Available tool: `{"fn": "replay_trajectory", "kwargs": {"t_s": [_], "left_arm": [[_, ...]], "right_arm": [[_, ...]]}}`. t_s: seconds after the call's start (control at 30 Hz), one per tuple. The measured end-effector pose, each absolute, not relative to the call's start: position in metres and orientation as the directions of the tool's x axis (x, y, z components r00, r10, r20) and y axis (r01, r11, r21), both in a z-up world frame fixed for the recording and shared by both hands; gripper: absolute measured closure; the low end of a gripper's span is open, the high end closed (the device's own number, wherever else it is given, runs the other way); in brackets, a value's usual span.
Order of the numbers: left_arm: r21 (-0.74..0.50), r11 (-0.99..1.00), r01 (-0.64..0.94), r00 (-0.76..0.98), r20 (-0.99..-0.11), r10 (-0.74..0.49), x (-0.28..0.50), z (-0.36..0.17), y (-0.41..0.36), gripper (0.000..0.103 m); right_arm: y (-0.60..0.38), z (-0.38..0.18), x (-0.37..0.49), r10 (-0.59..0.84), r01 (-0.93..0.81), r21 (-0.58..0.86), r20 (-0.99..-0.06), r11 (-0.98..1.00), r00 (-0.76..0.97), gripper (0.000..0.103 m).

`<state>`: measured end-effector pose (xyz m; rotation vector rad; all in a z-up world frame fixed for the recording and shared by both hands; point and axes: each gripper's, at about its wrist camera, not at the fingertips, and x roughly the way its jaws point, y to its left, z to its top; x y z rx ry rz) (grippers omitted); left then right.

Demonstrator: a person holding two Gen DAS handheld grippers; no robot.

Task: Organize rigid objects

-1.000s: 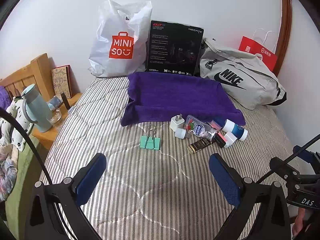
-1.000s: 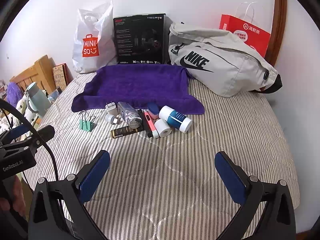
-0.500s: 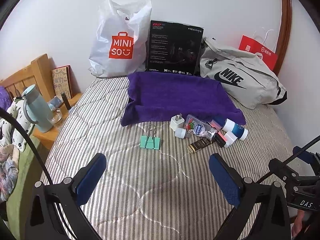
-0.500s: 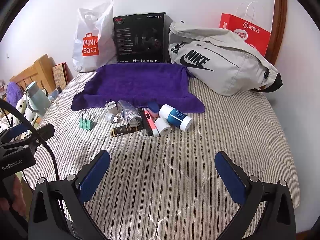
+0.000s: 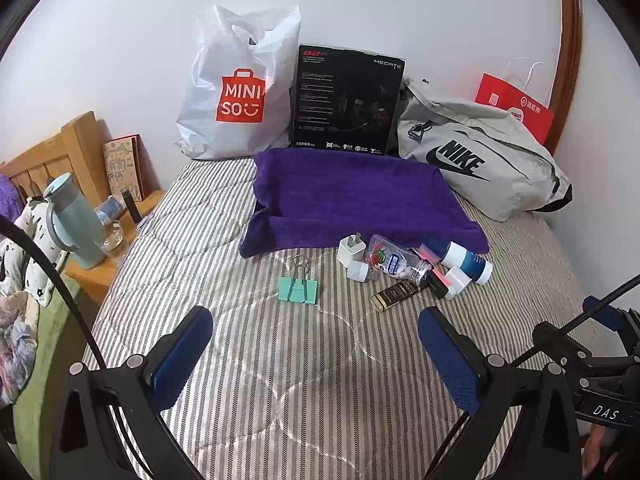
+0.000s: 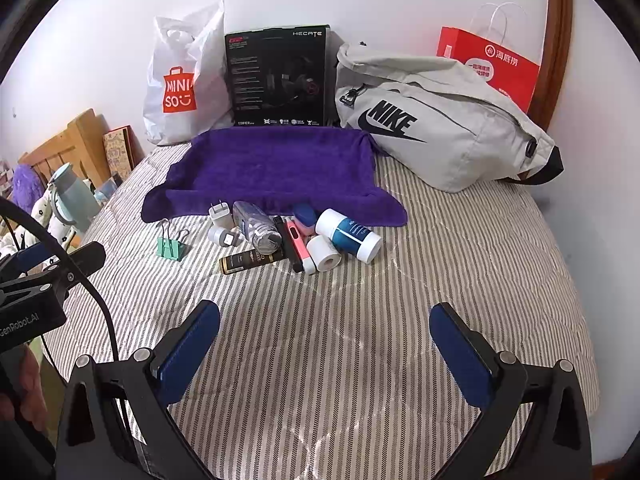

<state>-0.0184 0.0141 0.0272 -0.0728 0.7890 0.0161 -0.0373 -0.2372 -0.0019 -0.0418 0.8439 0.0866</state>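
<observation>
— Where do the grippers sit?
— The left gripper [image 5: 316, 328] and the right gripper [image 6: 324, 324] both hang above the striped bedspread [image 6: 460, 264], jaws spread wide, nothing between the blue pads [image 6: 192, 350].
— And the things to sort?
— They lie in a loose cluster just in front of the purple towel [image 6: 272, 168]. A green binder clip [image 5: 299, 287] rests a little apart on the left. Beside it come a white charger plug [image 5: 352, 247], a clear plastic bottle [image 5: 394, 260] on its side, a dark gold-labelled tube [image 6: 252, 259], a pink marker [image 6: 298, 242], a white roll [image 6: 326, 254] and a white-and-blue bottle [image 6: 352, 234], several touching.
— Behind the towel?
— A Miniso bag [image 5: 240, 88], a black box [image 5: 348, 100] and a grey Nike bag [image 6: 436, 120] stand against the wall.
</observation>
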Motion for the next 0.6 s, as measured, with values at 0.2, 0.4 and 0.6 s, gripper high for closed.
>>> {"fn": "replay_trajectory", "kwargs": {"t_s": [0.2, 0.4, 0.6], "left_arm": [[-0.063, 0.997, -0.043, 0.701, -0.713, -0.015, -0.0182, 0.0266, 0.0146, 0.0], [-0.06, 0.997, -0.044, 0.698, -0.716, -0.012, -0.0177, 0.0244, 0.0152, 0.0], [-0.058, 0.997, -0.044, 0.689, -0.725, -0.011, -0.0146, 0.0187, 0.0148, 0.0]], "right_arm": [[-0.2391, -0.002, -0.0366, 0.054, -0.086, -0.004, -0.75, 0.996, 0.66, 0.0], [-0.2416, -0.0012, -0.0369, 0.045, -0.073, -0.004, -0.748, 0.997, 0.662, 0.0], [-0.2457, -0.0036, -0.0348, 0.05, -0.069, 0.006, -0.757, 0.998, 0.652, 0.0]]}}
